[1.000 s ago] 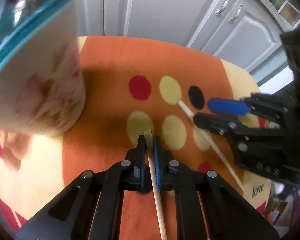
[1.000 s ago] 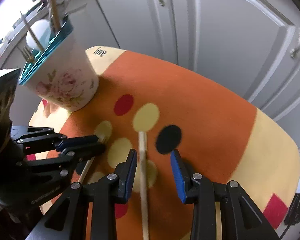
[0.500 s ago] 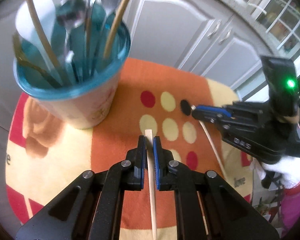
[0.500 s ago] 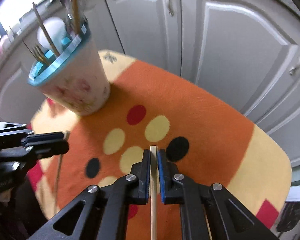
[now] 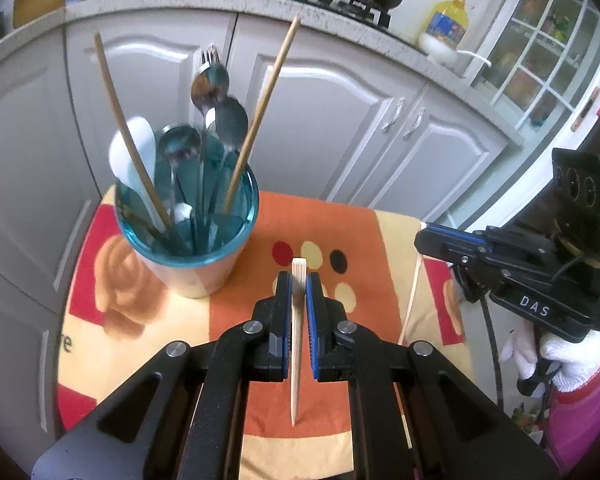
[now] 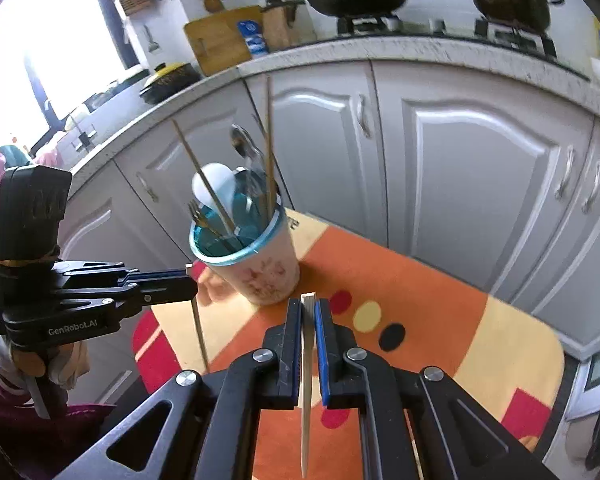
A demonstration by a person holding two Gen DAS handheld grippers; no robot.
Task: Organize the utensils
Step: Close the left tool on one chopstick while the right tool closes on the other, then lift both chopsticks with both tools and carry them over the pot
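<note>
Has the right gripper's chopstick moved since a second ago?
Yes. The chopstick, then lying on the mat between open jaws, is now clamped in the right gripper and lifted off it.

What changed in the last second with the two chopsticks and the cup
The right hand-held gripper closed on the chopstick it straddled, then both it and the left hand-held gripper, already clamping its chopstick, lifted them off the cloth. The utensil cup stayed put.
</note>
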